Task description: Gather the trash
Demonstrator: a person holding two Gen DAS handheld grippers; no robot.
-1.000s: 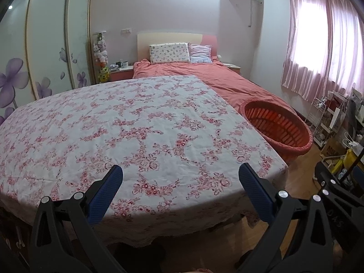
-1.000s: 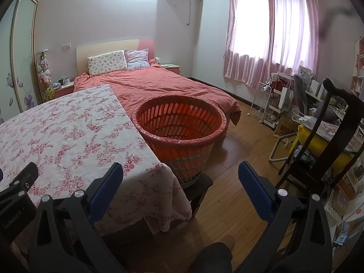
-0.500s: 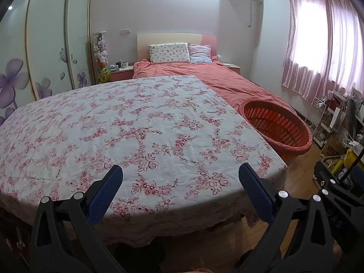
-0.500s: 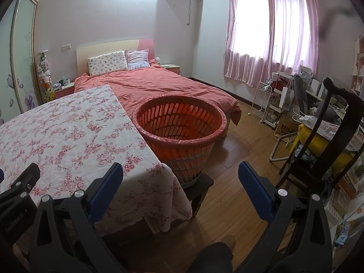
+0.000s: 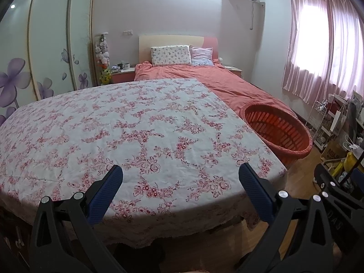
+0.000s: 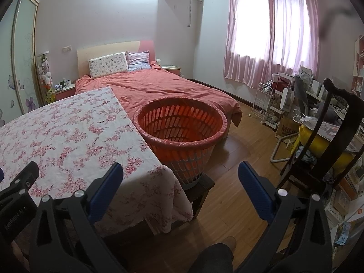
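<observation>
Your left gripper spread wide and empty, lower frame, over the floral tablecloth, your right gripper likewise agape, round slatted orange basket mid-frame.

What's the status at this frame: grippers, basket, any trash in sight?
Left hand-held gripper open, empty, over floral tablecloth. Right hand-held gripper open, empty. Orange basket beside table, looks empty. No trash visible; nothing in the way.

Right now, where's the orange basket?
The basket sits centre in the right wrist view, raised on a dark stool at the right edge of the floral-cloth table, in front of the bed.
</observation>
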